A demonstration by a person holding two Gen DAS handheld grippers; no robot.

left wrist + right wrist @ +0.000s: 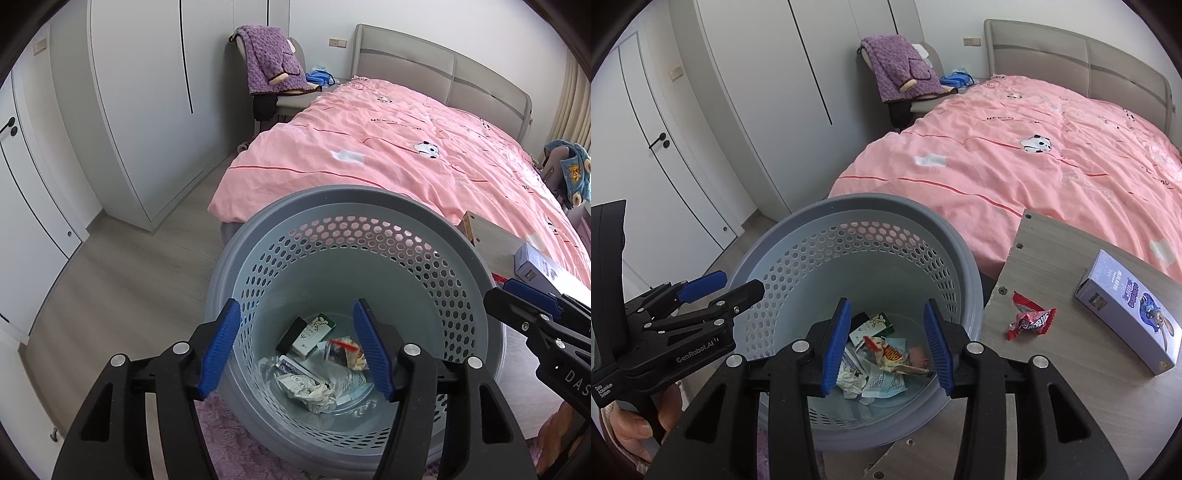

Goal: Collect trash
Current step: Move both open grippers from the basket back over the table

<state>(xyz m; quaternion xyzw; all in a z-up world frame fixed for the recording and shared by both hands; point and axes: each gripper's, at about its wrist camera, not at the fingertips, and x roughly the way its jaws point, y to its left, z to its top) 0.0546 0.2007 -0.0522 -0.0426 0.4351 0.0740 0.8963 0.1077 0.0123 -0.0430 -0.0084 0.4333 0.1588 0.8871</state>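
Note:
A grey perforated trash basket (pixel 258 236) stands on the floor by the bed; it also shows in the right wrist view (pixel 798 236). Inside lie crumpled paper (pixel 314 391), a green-white carton (pixel 314 332) and snack wrappers (pixel 890 356). My left gripper (pixel 297 350) is open and empty above the basket's mouth. My right gripper (pixel 884 345) is open and empty, also over the basket. A red crumpled wrapper (pixel 1030 319) and a purple-white box (pixel 1130 314) lie on the wooden table (pixel 1052 406) to the right of the basket.
A bed with a pink cover (pixel 406 155) is behind the basket. A chair with a purple blanket (pixel 269 62) stands by the white wardrobe (pixel 147 110). A purple rug (pixel 229 443) lies under the basket. A blue plush toy (pixel 569 166) sits at the far right.

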